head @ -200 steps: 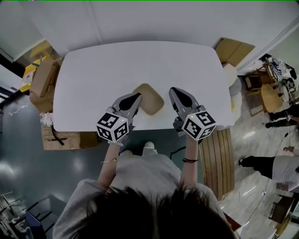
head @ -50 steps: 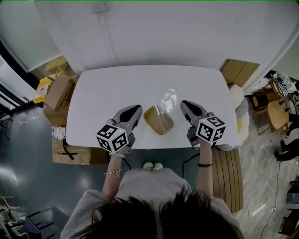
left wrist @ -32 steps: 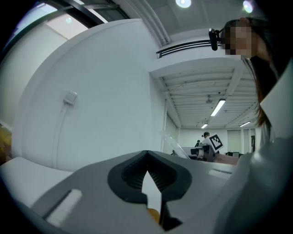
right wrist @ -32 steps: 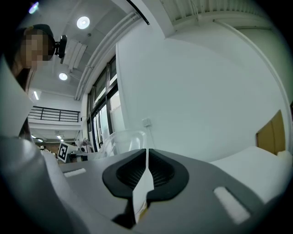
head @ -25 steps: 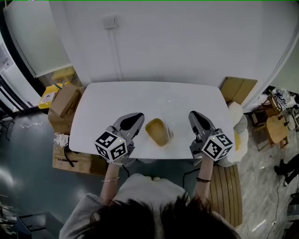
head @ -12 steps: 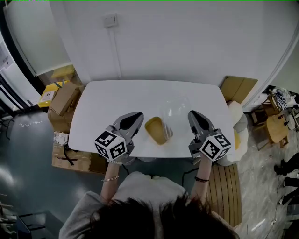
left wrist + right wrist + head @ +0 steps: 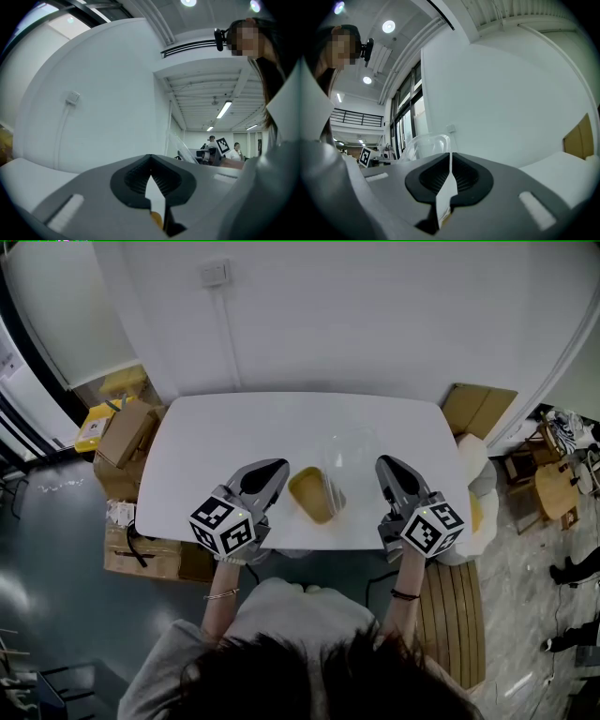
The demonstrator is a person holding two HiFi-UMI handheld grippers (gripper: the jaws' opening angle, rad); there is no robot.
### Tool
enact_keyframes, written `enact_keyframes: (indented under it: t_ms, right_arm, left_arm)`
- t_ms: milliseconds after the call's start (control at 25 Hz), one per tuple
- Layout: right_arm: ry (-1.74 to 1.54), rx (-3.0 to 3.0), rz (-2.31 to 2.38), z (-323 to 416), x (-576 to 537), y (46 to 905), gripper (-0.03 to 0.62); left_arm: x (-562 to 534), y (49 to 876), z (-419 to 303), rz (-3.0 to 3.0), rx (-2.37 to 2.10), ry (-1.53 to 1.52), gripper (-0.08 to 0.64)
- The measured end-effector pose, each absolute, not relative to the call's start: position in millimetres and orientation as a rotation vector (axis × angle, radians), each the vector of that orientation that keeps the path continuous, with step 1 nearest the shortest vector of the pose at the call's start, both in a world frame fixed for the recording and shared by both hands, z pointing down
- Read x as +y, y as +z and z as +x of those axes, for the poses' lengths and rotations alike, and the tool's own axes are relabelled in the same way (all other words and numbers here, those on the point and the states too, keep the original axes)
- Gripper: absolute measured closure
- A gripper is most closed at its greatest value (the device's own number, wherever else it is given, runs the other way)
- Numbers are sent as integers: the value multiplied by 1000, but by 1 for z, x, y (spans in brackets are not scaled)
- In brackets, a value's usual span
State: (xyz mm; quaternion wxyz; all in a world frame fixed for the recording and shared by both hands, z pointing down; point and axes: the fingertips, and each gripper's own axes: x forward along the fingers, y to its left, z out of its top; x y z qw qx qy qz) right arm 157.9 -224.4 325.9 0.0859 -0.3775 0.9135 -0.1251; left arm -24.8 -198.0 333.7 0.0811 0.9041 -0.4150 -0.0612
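White oval table [image 7: 206, 446] against a plain white wall [image 7: 375, 324]; cardboard cartons [image 7: 122, 432] on the floor beside it.

Head view: tan tray [image 7: 312, 495], smooth with rounded corners, sits near the table's front edge. Its clear plastic lid [image 7: 349, 450] is hinged up at the far right. Tray lies between both tools, long axis running away from the person. Left gripper [image 7: 275, 469] is just beside the tray; right gripper [image 7: 383, 463] is closer to the lid.

Left gripper view: ribbed dark pads [image 7: 136, 176] pressed together, nothing held. Lid edge [image 7: 177, 144] off to the right.

Right gripper view: jaws likewise closed and empty. Lid [image 7: 423, 146] just left of them.
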Motion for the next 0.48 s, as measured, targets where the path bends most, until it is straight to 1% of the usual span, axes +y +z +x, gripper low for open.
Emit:
enact_keyframes:
  t_ms: [480]
  right_arm:
    - [-369, 2744, -1120, 149, -232, 328, 561]
  left_arm:
    - [-206, 337, -30, 2698, -1245, -183, 565]
